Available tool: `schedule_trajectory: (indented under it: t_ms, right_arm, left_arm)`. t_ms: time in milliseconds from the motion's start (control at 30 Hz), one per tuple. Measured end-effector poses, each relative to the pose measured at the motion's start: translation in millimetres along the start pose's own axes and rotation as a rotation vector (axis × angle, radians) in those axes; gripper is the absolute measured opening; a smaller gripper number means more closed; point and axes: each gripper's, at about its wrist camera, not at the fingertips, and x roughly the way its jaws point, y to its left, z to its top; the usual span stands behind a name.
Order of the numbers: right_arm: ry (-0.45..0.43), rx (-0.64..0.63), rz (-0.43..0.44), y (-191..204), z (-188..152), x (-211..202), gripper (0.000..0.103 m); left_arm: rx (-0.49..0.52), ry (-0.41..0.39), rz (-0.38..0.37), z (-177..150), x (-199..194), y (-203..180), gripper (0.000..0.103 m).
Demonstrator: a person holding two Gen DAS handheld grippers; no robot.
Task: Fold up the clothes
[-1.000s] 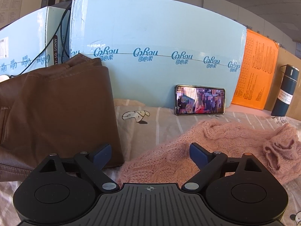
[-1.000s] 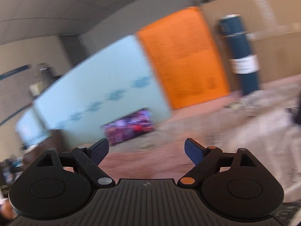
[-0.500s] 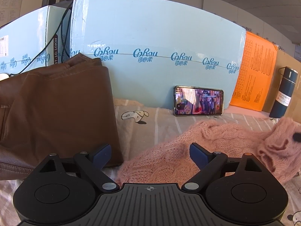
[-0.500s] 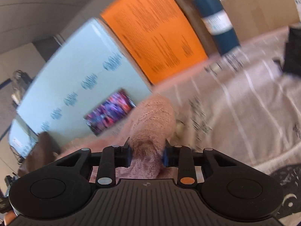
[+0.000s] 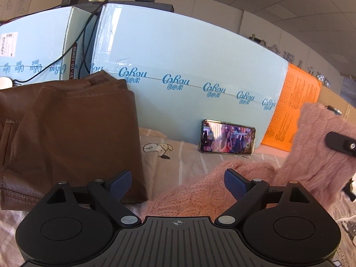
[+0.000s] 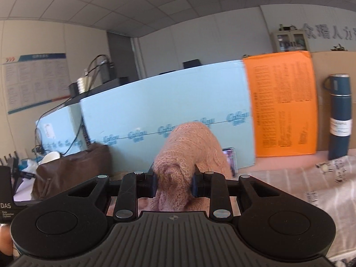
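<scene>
Office surroundings: suspended ceiling tiles, a wall chart at far left, pale blue printed cartons (image 5: 189, 66) standing as a backdrop along the far edge of the work surface, an orange sheet (image 6: 282, 106) and plain cardboard beside them. Work surface is a desk covered with a striped, cartoon-printed sheet (image 5: 169, 162). A phone (image 5: 227, 139) leans lit against the blue carton; a dark blue flask (image 6: 339, 115) stands upright at the right, well apart from the work. A folded brown leather-look garment (image 5: 66, 133) lies to my left, against the cartons. Item under handling: the pink knitted sweater (image 5: 200, 191). My right hand-held gripper (image 6: 173, 184) is clamped on a bunched portion of it, raised clear of the sheet, with the knit draping down and away toward the left. My left hand-held gripper (image 5: 178, 182) is spread wide and holds nothing; it hovers low over the near edge of the sweater, which runs from just ahead of its fingers rightward and upward to the lifted bunch. In the left wrist view, the right gripper's finger (image 5: 340, 143) shows against that bunch. Judgement: the sweater's long axis lies left to right across the sheet, and the free end is nearer my left side, so the left should take that end. Risk: loose knit may stretch or snag.
</scene>
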Motion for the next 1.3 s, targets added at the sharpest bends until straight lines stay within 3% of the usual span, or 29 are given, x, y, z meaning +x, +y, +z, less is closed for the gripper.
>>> schedule_trajectory:
  t_ms: [367, 633, 733, 1000, 1133, 1233, 1300]
  right_arm:
    - [0.098, -0.172, 0.149, 83.4, -35.6, 44.3, 0.028]
    - [0.226, -0.204, 0.294, 110.1, -72.6, 67.3, 0.057]
    - [0.242, -0.189, 0.332, 108.5, -74.2, 64.2, 0.072]
    - [0.192, -0.242, 0.387, 78.3, -55.7, 7.5, 0.081]
    - [0.156, -0.176, 0.299, 44.5, -43.9, -3.9, 0.084]
    - [0.164, -0.042, 0.217, 14.4, -37.3, 1.3, 0.084]
    - [0.185, 0.064, 0.196, -4.7, -36.9, 7.5, 0.084]
  left_arm:
    - [-0.149, -0.089, -0.002, 6.7, -22.7, 38.3, 0.092]
    - [-0.122, -0.079, 0.006, 4.1, -21.4, 35.7, 0.093]
    - [-0.114, -0.074, -0.005, 3.5, -19.6, 33.8, 0.093]
    - [-0.121, -0.065, -0.035, 1.1, -18.2, 32.9, 0.093]
    - [-0.189, -0.050, -0.140, 2.3, -18.3, 35.4, 0.093]
    - [-0.269, 0.015, -0.264, 7.3, -13.9, 33.7, 0.092]
    - [-0.258, 0.077, -0.281, 9.0, -5.1, 25.2, 0.091]
